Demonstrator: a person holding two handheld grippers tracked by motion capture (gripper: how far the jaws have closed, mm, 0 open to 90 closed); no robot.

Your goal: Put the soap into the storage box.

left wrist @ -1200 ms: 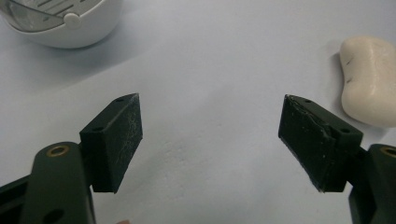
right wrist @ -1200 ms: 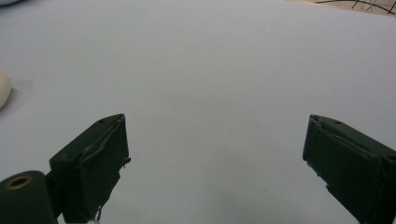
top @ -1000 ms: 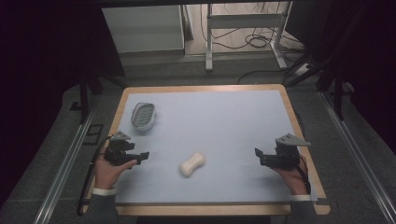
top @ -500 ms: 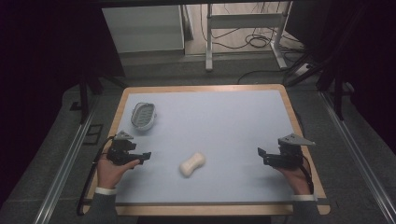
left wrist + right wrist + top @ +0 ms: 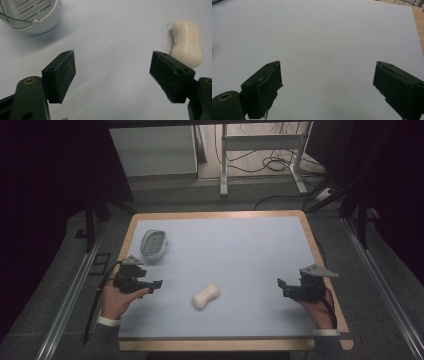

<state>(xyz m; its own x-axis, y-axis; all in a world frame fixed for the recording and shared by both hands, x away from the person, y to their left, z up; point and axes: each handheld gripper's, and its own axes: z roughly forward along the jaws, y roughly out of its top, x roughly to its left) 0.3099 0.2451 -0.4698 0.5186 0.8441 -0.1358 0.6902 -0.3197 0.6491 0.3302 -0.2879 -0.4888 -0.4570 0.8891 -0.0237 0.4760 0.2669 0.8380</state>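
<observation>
A cream bar of soap [image 5: 206, 295] lies on the pale blue mat near the table's front middle; the left gripper view has the soap [image 5: 188, 42] at upper right. A white slotted soap dish [image 5: 152, 244] sits at the back left, and the dish [image 5: 31, 15] fills the upper left corner of the left gripper view. My left gripper [image 5: 156, 284] rests at the left, open and empty, with its jaws wide apart [image 5: 112, 72] and pointing toward the soap. Near the right edge my right gripper [image 5: 281, 286] is open too, and nothing but mat lies between its jaws [image 5: 327, 82].
The mat [image 5: 235, 250] covers a wooden table whose bare rim [image 5: 320, 250] runs along the right side. Beyond the far edge stand a white cabinet [image 5: 152, 150] and metal frame legs [image 5: 225, 165] with cables on the floor.
Both hands have slid a little toward the table's front. The soap and the dish have stayed put.
</observation>
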